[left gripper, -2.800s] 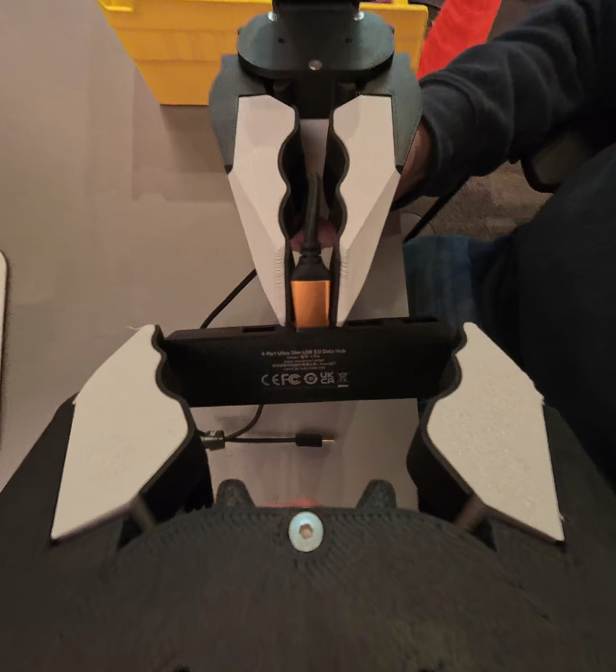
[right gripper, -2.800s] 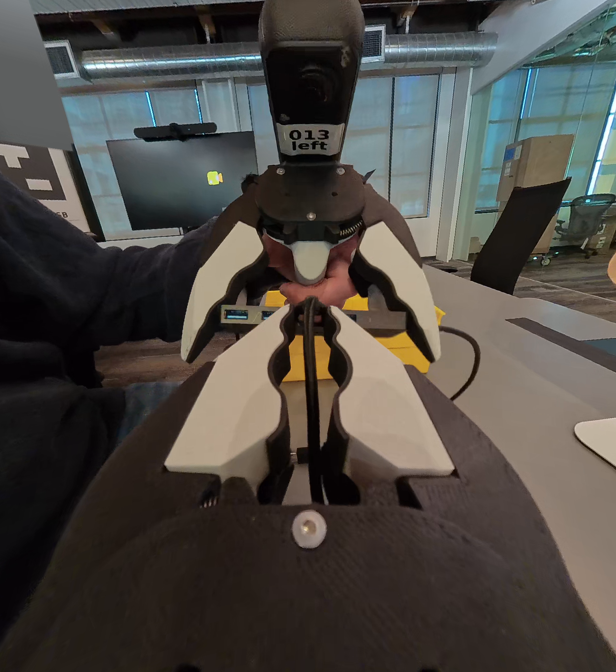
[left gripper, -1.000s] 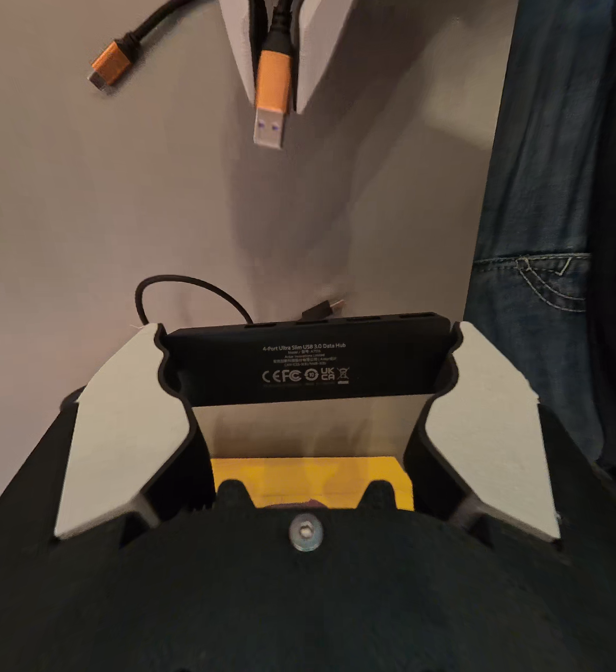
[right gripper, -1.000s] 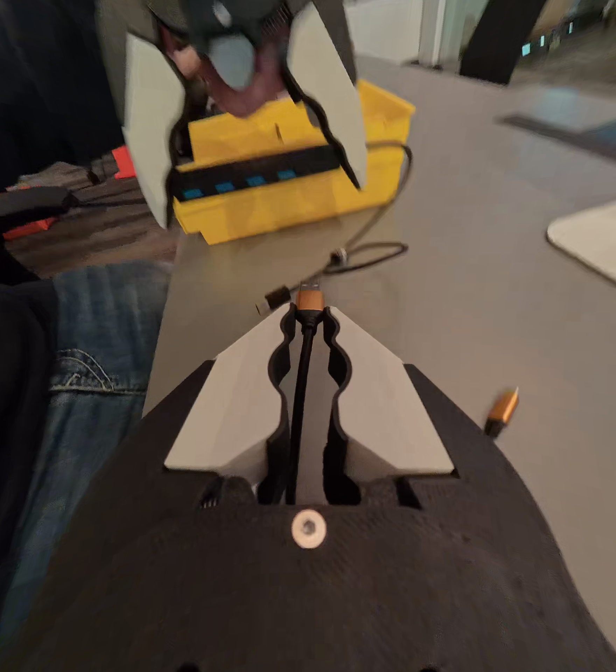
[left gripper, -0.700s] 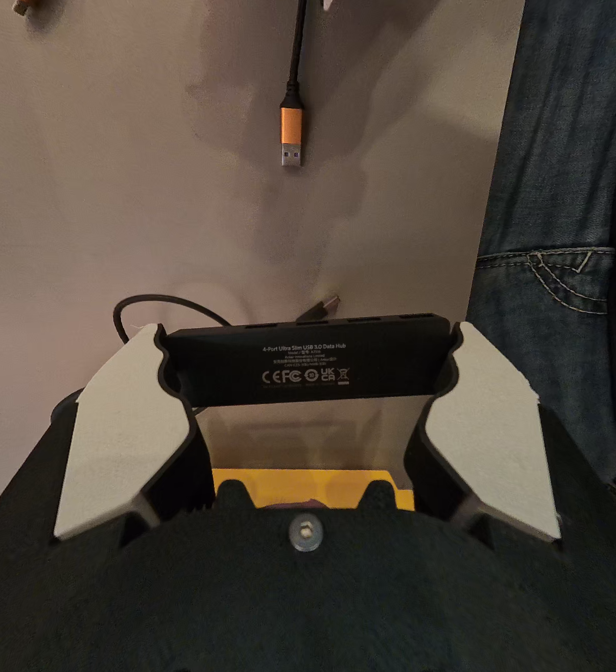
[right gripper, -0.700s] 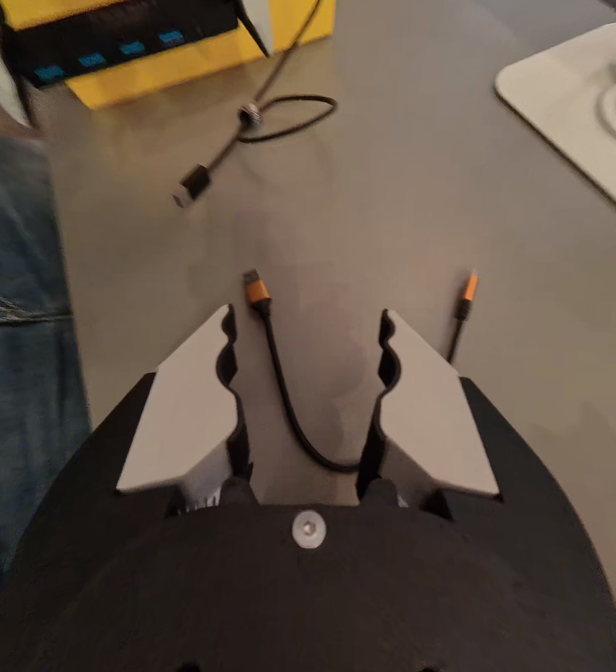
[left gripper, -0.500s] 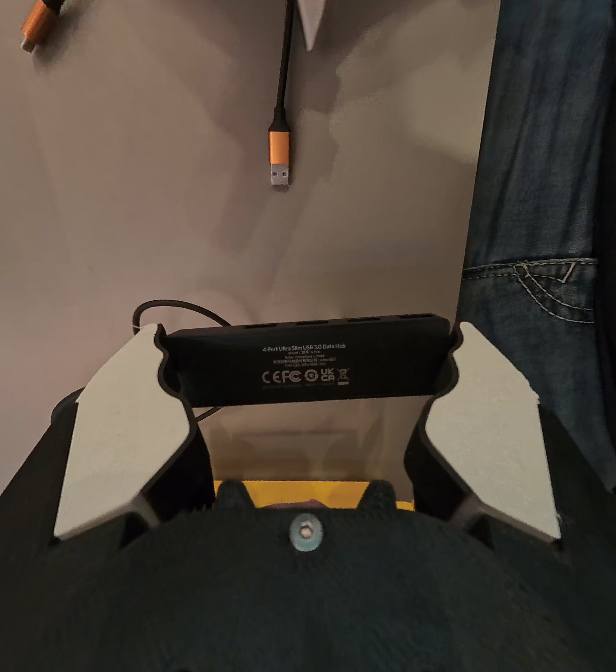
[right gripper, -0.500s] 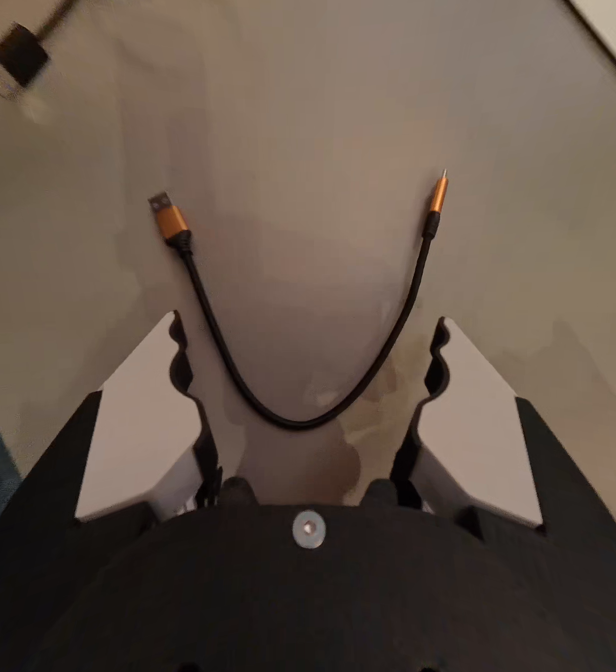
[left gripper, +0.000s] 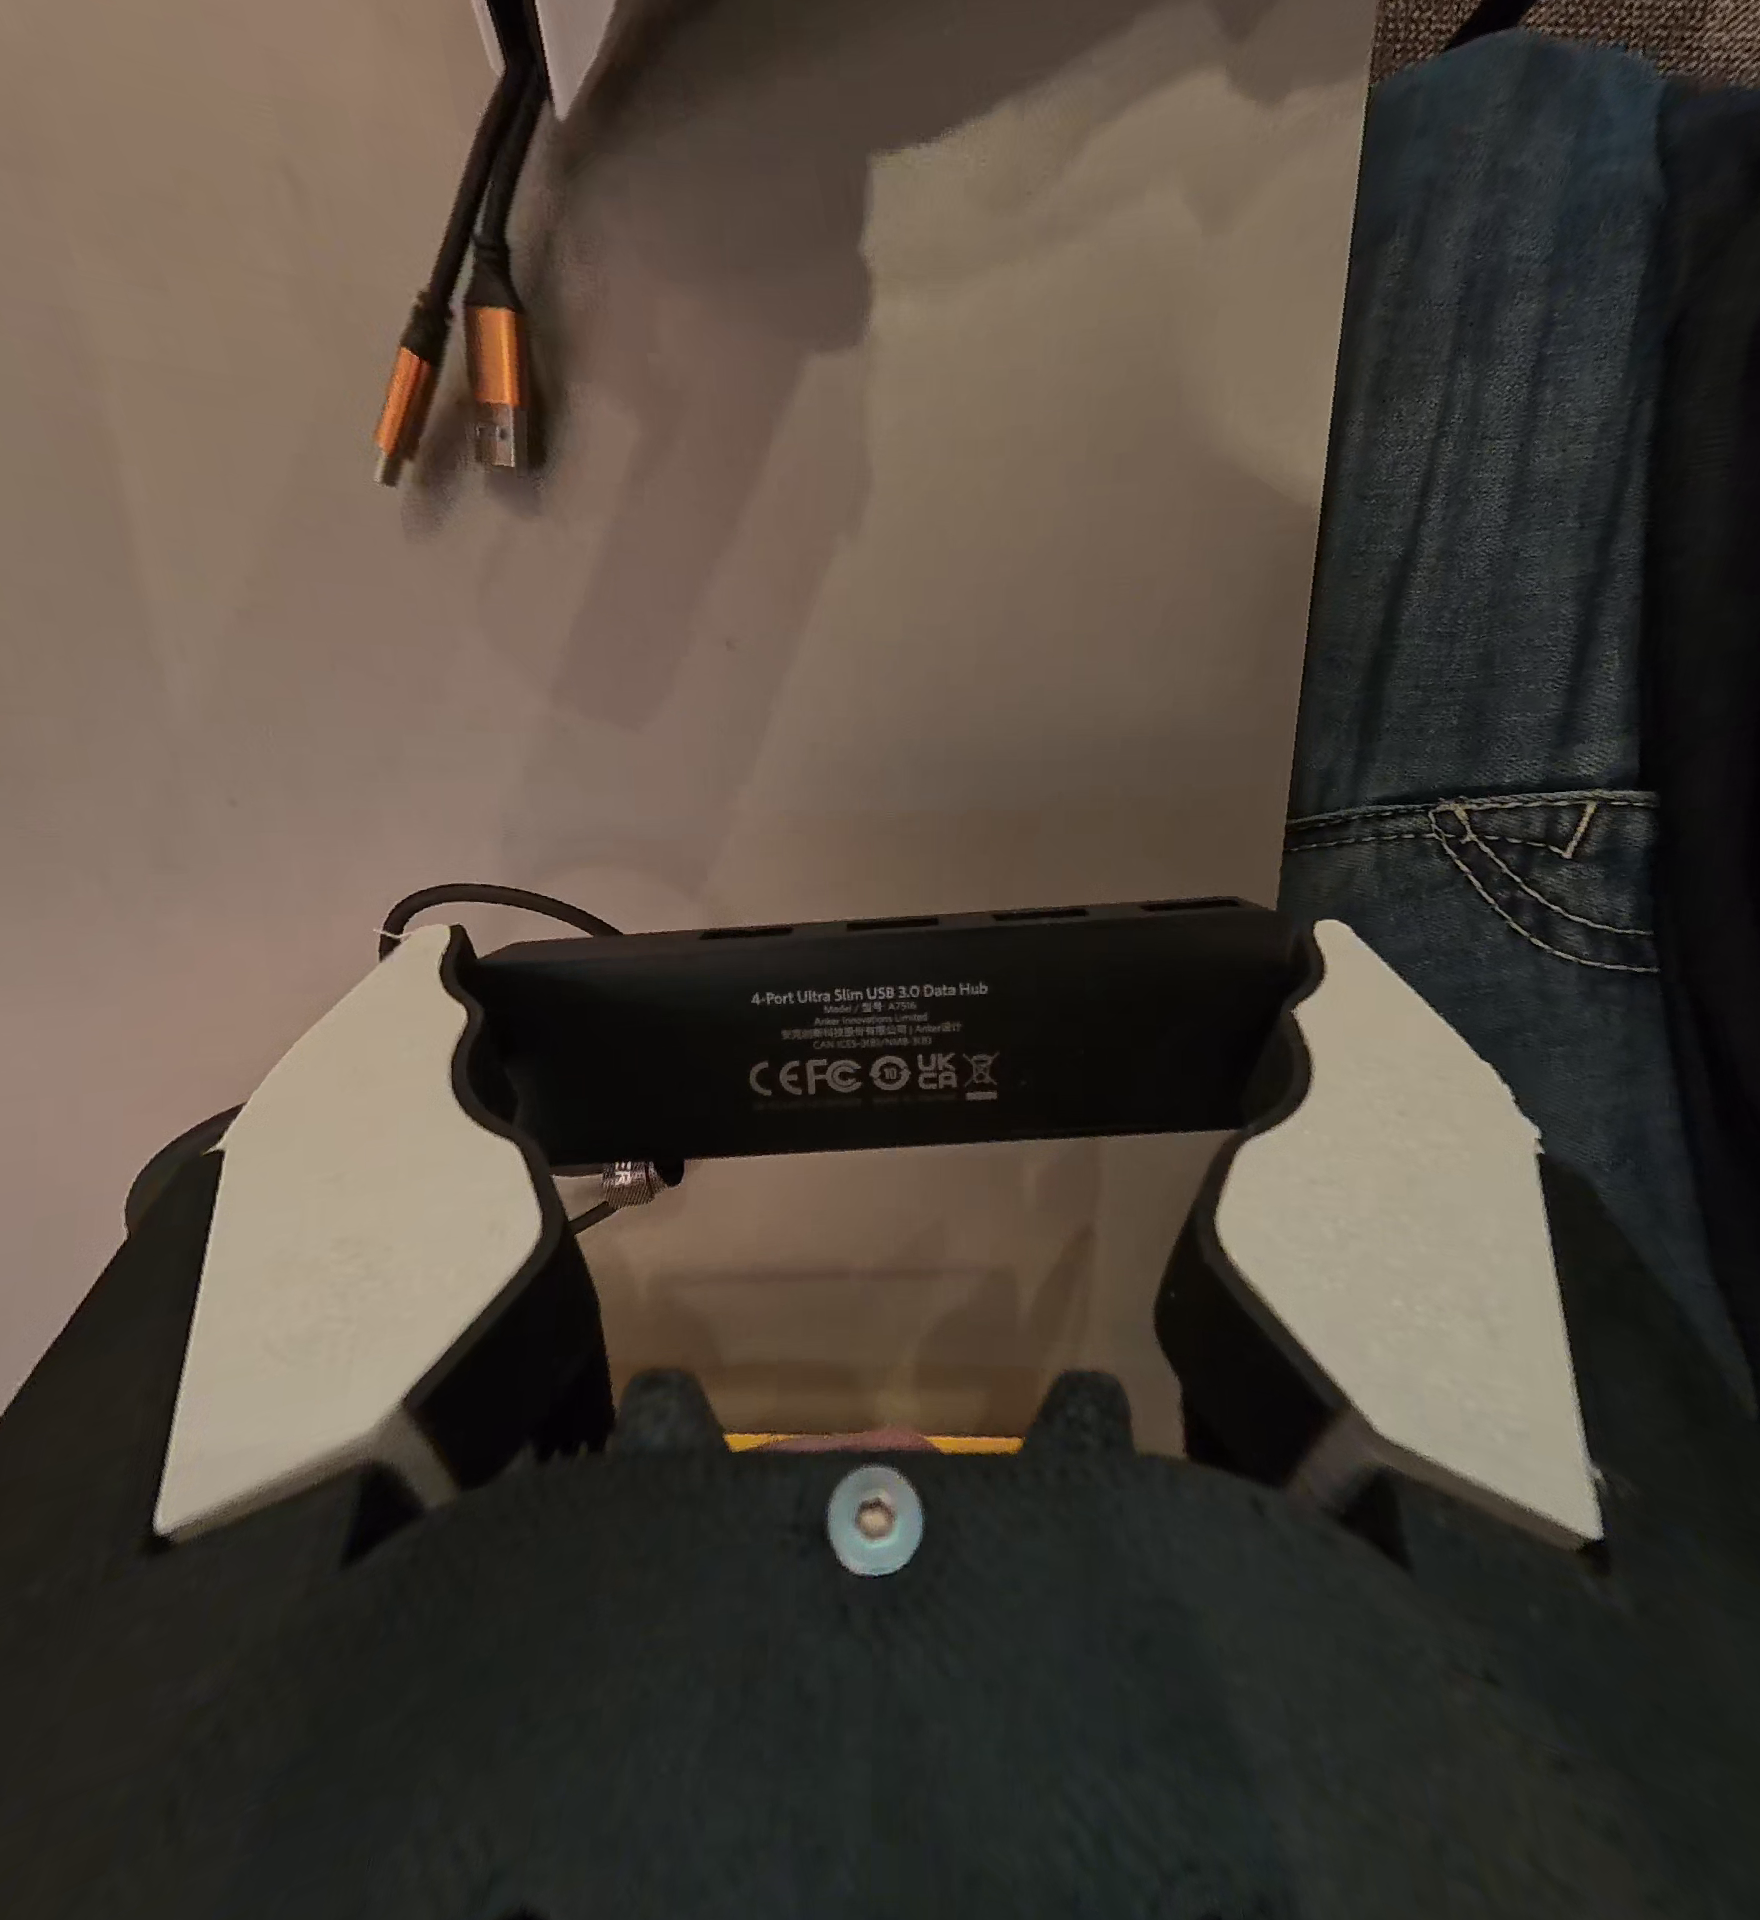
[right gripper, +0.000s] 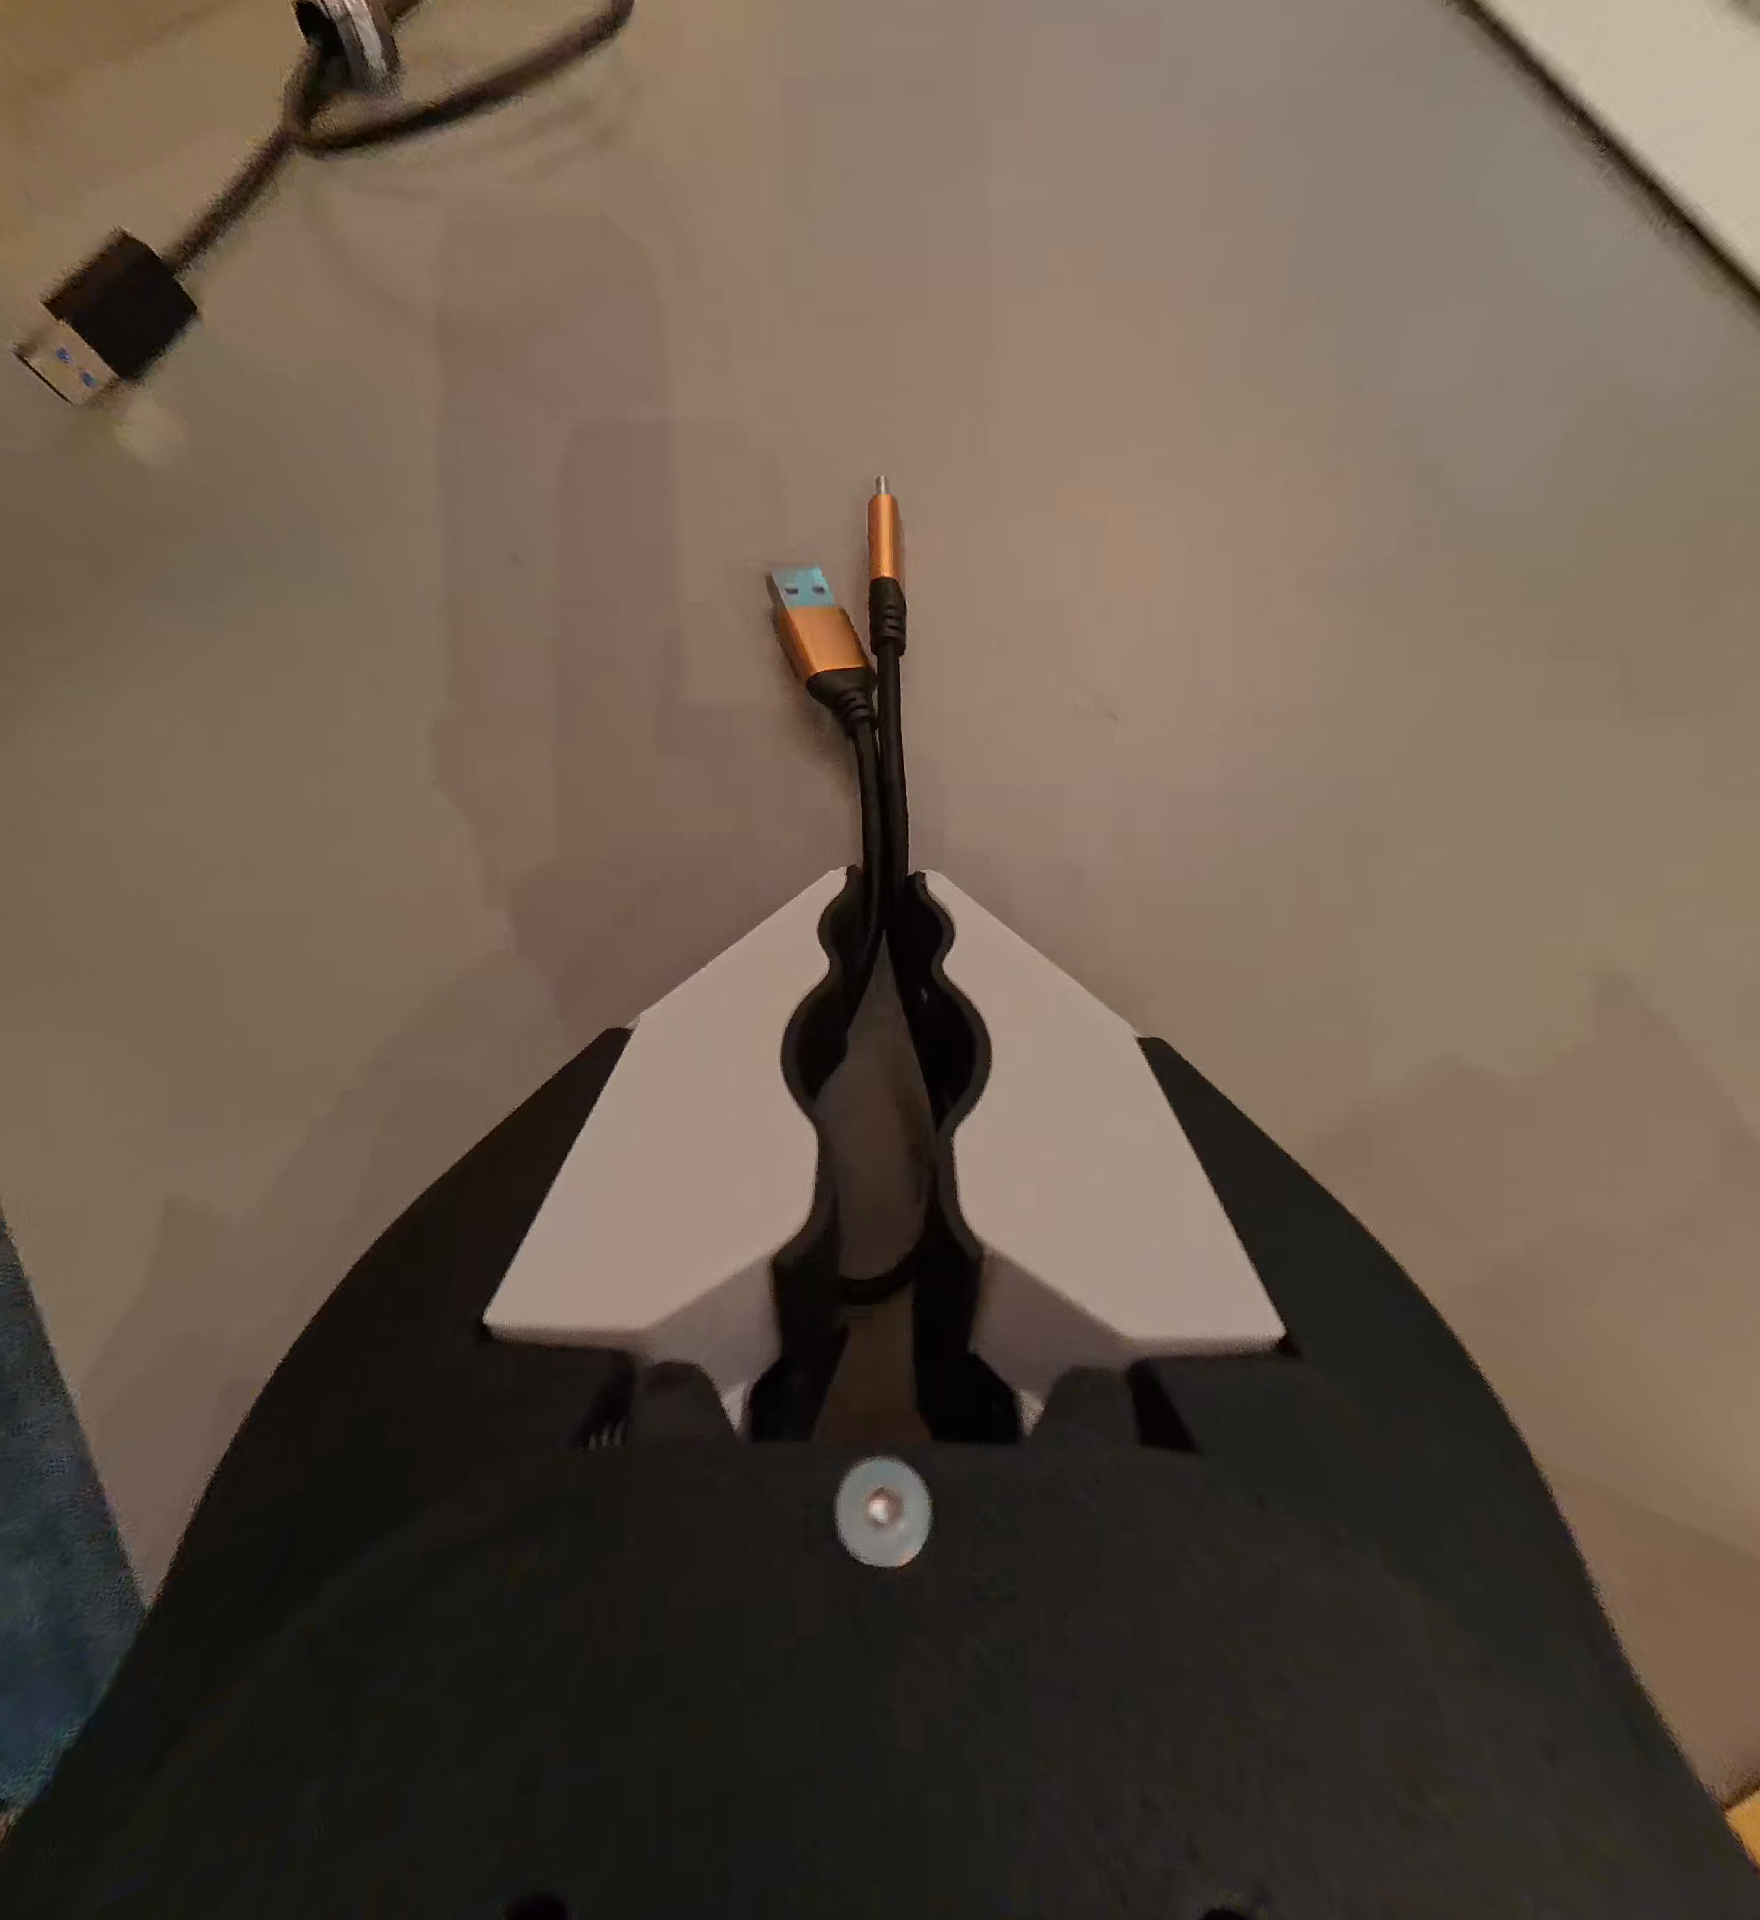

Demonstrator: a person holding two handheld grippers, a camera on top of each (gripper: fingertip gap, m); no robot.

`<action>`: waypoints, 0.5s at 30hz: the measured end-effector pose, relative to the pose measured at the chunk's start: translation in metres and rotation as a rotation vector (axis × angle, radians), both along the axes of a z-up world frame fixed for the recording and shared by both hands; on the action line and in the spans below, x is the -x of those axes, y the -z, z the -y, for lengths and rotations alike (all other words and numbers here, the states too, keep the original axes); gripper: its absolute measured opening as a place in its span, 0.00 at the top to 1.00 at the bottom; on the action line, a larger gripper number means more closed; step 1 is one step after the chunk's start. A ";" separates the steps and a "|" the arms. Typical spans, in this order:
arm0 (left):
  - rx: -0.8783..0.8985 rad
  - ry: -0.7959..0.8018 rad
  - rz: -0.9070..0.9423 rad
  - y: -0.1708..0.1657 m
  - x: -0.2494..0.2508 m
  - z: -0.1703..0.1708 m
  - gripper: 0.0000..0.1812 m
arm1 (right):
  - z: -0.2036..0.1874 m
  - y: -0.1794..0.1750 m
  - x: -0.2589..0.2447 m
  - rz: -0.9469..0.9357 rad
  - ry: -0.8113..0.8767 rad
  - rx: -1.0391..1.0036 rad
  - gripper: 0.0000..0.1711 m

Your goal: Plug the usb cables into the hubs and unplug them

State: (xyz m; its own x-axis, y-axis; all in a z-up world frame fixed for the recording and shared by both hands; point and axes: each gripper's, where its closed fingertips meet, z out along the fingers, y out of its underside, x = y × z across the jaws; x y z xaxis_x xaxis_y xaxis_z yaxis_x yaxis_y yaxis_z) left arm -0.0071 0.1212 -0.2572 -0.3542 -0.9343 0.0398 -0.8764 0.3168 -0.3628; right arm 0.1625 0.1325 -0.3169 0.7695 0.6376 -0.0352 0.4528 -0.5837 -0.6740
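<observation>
Black braided USB cable (right gripper: pixel 881 790) with orange metal plugs was doubled over and pinched between the white fingers (right gripper: pixel 689 1153) of the right gripper (right gripper: pixel 881 883), which were pressed together on both strands. Its two ends ran side by side, pointing straight ahead along the fingers, away from the gripper body: the wider orange plug with the blue tongue (right gripper: pixel 816 623) on the left, the slim orange plug (right gripper: pixel 884 540) just beside it on the right. Both hung just over the grey table (right gripper: pixel 1375 520). A slim black rectangular hub (left gripper: pixel 886 1039) sat crosswise between the spread fingers (left gripper: pixel 356 1195) of the left gripper (left gripper: pixel 886 1029), gripped at its short ends, long axis running left to right, its port edge facing away from the camera. The hub's own black plug (right gripper: pixel 112 322) lay on the table, well apart from the orange ones.
</observation>
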 end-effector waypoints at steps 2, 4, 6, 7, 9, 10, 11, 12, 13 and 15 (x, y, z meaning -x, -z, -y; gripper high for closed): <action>0.004 0.002 0.015 -0.002 -0.002 0.001 0.25 | 0.001 -0.016 0.003 -0.030 0.001 -0.034 0.97; -0.003 -0.001 0.033 -0.005 -0.004 0.000 0.24 | 0.004 -0.037 0.006 -0.052 -0.006 -0.064 0.97; 0.006 -0.001 0.062 -0.010 -0.008 0.001 0.24 | 0.009 -0.065 0.006 -0.061 -0.010 -0.116 0.97; 0.001 -0.004 0.069 -0.011 -0.009 0.000 0.24 | 0.015 -0.083 0.006 -0.075 -0.015 -0.138 0.97; -0.006 0.000 0.077 -0.013 -0.010 0.000 0.25 | 0.030 -0.124 -0.002 -0.072 -0.021 -0.208 0.97; -0.002 0.004 0.089 -0.016 -0.011 0.001 0.25 | 0.040 -0.144 -0.011 -0.063 -0.017 -0.237 0.97; 0.003 0.008 0.098 -0.018 -0.012 0.003 0.25 | 0.052 -0.161 -0.024 -0.047 -0.013 -0.260 0.97; 0.001 0.011 0.103 -0.019 -0.012 0.004 0.25 | 0.066 -0.174 -0.040 -0.020 -0.019 -0.279 0.97; -0.007 0.013 0.105 -0.020 -0.012 0.004 0.25 | 0.082 -0.181 -0.058 0.015 -0.038 -0.295 0.97; -0.027 0.007 0.109 -0.020 -0.012 0.002 0.25 | 0.117 -0.180 -0.103 0.062 -0.019 -0.245 0.97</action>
